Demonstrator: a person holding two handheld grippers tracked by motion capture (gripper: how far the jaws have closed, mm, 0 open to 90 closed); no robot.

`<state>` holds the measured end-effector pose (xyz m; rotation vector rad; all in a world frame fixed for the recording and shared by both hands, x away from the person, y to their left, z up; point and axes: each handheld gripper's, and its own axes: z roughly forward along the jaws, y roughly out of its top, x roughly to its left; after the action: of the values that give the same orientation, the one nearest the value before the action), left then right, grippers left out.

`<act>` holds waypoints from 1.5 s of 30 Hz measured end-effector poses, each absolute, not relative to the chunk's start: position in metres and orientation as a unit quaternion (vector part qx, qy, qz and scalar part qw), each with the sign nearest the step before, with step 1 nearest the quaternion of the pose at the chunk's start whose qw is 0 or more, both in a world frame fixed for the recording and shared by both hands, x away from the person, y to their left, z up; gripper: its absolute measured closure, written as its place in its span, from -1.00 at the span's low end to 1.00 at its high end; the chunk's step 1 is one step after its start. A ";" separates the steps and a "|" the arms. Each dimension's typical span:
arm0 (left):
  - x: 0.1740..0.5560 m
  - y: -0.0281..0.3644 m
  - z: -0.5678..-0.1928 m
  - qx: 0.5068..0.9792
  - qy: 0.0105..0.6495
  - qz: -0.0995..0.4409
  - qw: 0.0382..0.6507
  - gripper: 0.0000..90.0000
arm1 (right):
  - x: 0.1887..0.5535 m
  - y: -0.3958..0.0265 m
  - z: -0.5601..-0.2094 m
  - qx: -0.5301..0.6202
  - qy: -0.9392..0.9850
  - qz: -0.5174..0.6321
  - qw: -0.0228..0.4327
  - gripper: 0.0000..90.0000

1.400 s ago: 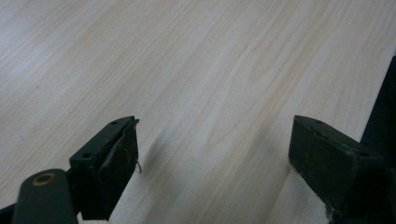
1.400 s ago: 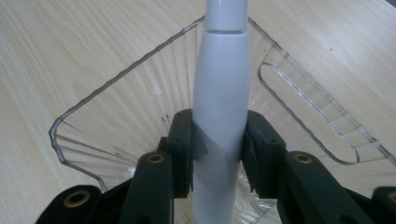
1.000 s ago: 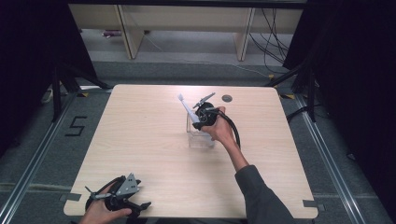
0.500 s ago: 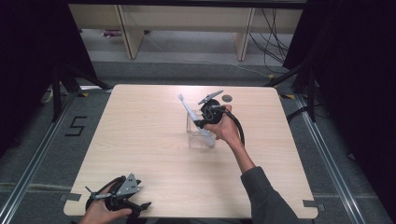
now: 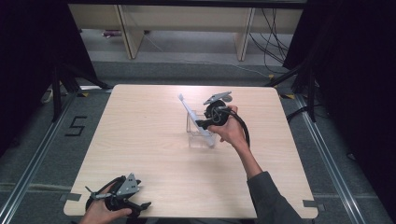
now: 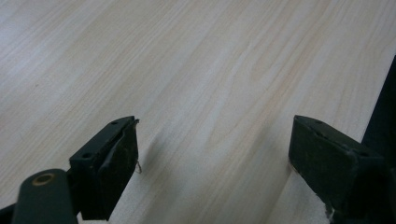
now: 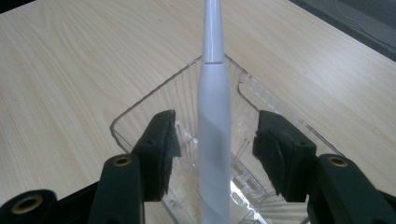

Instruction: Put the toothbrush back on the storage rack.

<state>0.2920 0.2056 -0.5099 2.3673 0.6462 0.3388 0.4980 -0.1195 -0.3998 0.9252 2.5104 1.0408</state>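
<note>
A white toothbrush [image 5: 190, 113] leans tilted in a clear plastic box [image 5: 193, 136] at the middle of the wooden table [image 5: 140, 140], its head pointing up and to the far left. My right gripper [image 5: 201, 125] hovers over the box's right side. In the right gripper view the toothbrush handle [image 7: 213, 116] stands between the jaws of my right gripper [image 7: 215, 140], which have just been opening; there is a gap to each pad, above the clear box [image 7: 135, 119]. My left gripper [image 5: 142, 205] rests at the table's near left corner, open over bare wood [image 6: 215, 154].
The table's near edge lies right beside the left gripper, with dark floor beyond it. Grey floor with rails surrounds the table, and a taped "5" [image 5: 77, 126] marks the floor at the left. Shelving legs [image 5: 128, 42] stand behind the table.
The right gripper's jaws have spread and let go of the toothbrush, which stays leaning in the box. The right hand has risen and shifted a little to the right. The left hand stayed still.
</note>
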 end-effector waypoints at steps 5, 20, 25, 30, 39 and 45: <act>0.293 0.206 -0.509 0.906 0.245 0.126 0.323 -0.66 | 0.493 -0.125 -0.398 0.314 0.863 0.373 0.135 0.06; 0.293 0.206 -0.510 0.906 0.246 0.124 0.323 -0.66 | 0.483 -0.136 -0.393 0.321 0.851 0.389 0.143 -0.10; 0.293 0.206 -0.509 0.906 0.245 0.124 0.322 -0.66 | 0.481 -0.141 -0.391 0.320 0.850 0.394 0.142 -0.11; 0.293 0.206 -0.510 0.905 0.245 0.128 0.324 -0.66 | 0.479 -0.142 -0.393 0.318 0.843 0.408 0.145 -0.13; 0.291 0.206 -0.509 0.903 0.246 0.130 0.328 -0.66 | 0.477 -0.145 -0.394 0.318 0.845 0.403 0.150 -0.18; 0.290 0.205 -0.509 0.901 0.254 0.127 0.329 -0.66 | 0.474 -0.151 -0.391 0.324 0.844 0.401 0.148 -0.20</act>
<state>0.2900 0.2049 -0.5090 2.3567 0.6650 0.3321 0.4737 -0.1509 -0.3911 0.9316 2.4265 1.1532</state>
